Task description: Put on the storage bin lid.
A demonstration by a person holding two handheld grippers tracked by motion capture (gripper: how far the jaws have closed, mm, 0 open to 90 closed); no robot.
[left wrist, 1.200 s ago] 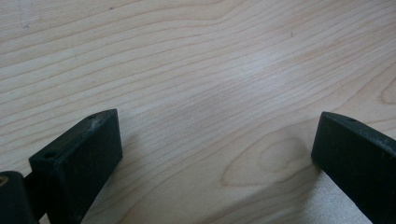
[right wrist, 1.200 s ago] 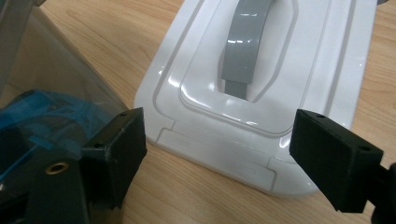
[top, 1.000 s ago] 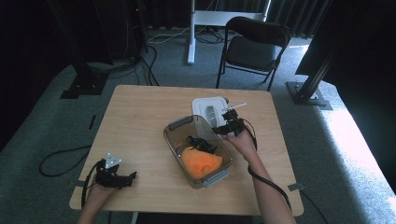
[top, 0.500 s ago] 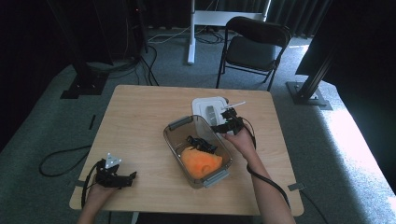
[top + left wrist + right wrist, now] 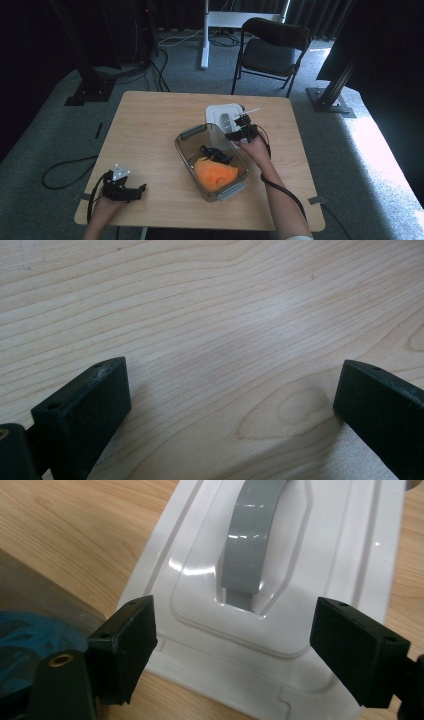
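Two tools gape empty: right tool [image 5: 232, 630] over one white lid [image 5: 320, 580], left tool [image 5: 232, 405] on one table [image 5: 200, 300].

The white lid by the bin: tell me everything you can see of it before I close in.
The white lid looks like glossy moulded plastic, rectangular with rounded corners and a recessed centre panel. A grey handle arches over that recess. It lies flat, top side up, on the wooden table, just beyond the clear bin, off the bin's opening. The right gripper hovers over its near end, jaws wide open on either side of the handle's base, not gripping it.
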